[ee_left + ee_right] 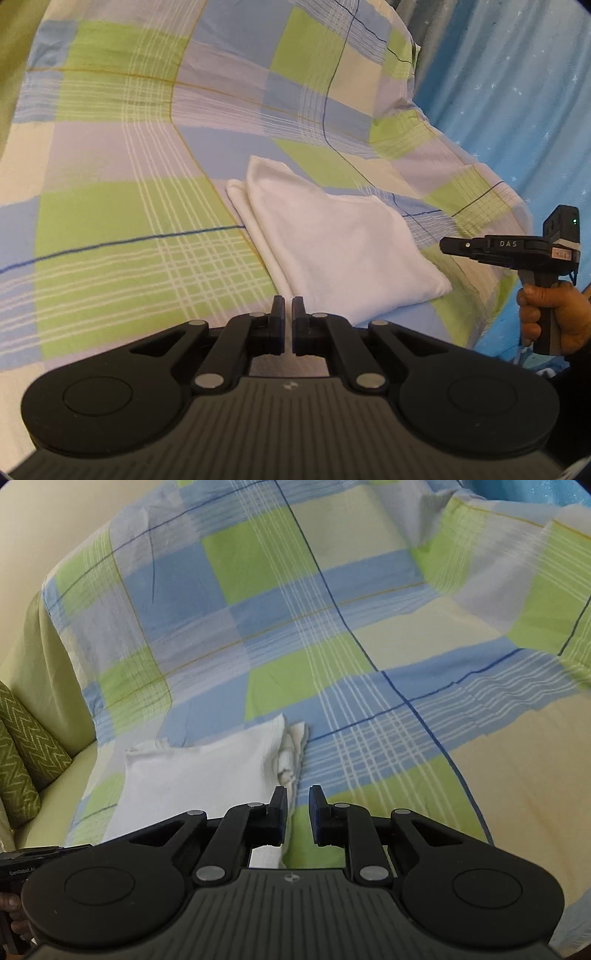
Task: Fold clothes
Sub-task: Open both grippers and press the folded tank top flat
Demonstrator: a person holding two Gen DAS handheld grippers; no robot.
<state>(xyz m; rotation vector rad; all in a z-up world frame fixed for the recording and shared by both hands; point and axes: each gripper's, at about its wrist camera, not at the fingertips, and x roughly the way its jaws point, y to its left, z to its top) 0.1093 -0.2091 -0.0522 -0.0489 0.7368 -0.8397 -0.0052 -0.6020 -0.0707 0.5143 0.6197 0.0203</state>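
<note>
A white cloth [332,251] lies folded into a thick rectangle on the checked sheet [129,221], with a second layer edge showing along its left side. My left gripper [288,306] hovers at the cloth's near corner, fingers nearly together with nothing between them. In the right wrist view the same folded cloth [192,786] lies low and left, its loose layered edge facing my right gripper [297,797]. That gripper stands slightly open and empty just right of the edge. From the left wrist view the right gripper [447,245] appears side-on beyond the cloth's right corner, held by a hand [550,314].
A pillow [332,55] in the same checked fabric rises at the back. Blue star-print fabric [517,92] hangs on the right. Green zigzag bolsters [22,738] and a plain green sheet [55,657] border the left. The left gripper's body [37,853] shows at the lower left.
</note>
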